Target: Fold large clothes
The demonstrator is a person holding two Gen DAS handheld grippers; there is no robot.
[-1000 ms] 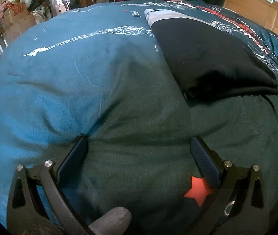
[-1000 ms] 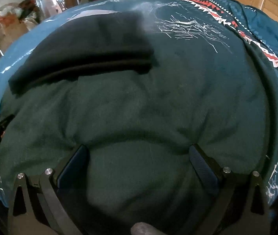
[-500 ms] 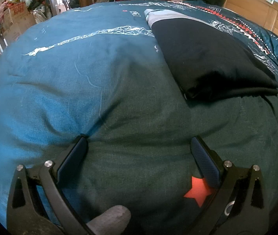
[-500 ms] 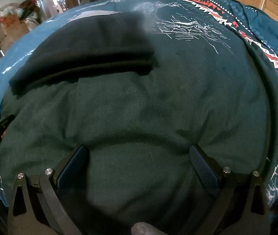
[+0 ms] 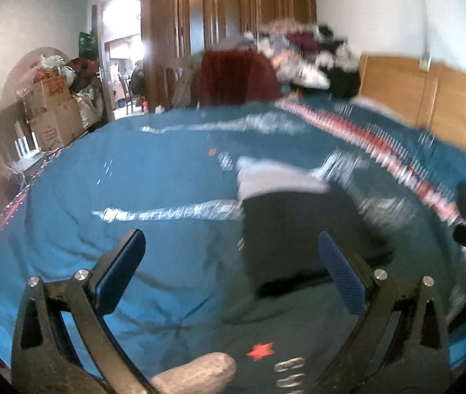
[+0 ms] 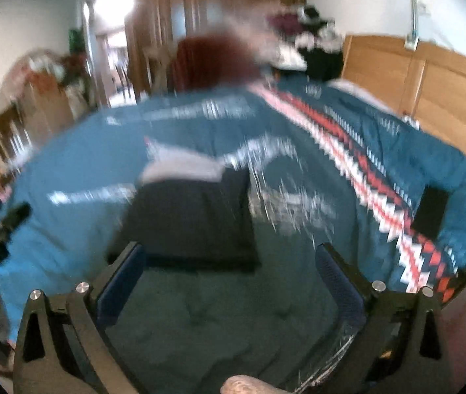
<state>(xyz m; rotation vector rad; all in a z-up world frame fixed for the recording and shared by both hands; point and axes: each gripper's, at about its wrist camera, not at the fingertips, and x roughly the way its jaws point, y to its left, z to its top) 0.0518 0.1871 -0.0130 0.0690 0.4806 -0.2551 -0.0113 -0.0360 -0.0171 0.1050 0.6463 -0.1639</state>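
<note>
Both views motion-blurred, so detail is coarse.

My left claw (image 5: 231, 264): jaws spread wide, nothing between the pads, up off the bed (image 5: 154, 180). My right claw (image 6: 229, 277): same, wide open, nothing gripped.

Dark green garment (image 5: 233, 331) lies flat on the near part of the bed, right under both claws. In the left view it carries a red star (image 5: 261, 350) and pale lettering close to the bottom edge. In the right view it fills the space between my fingers.

Folded black garment (image 5: 298, 229) sits on the bed just beyond the green one, its near edge against it. A pale grey piece (image 5: 275, 179) sticks out at its far end; can't tell if it's part of the same item.

Bed cover is teal with white streak print and a red-and-white patterned band (image 6: 364, 180) on the right side. Wooden headboard (image 6: 430, 92) on the right. Clothes pile (image 5: 302, 52) beyond the far edge. Cardboard boxes (image 5: 52, 111) at left.
</note>
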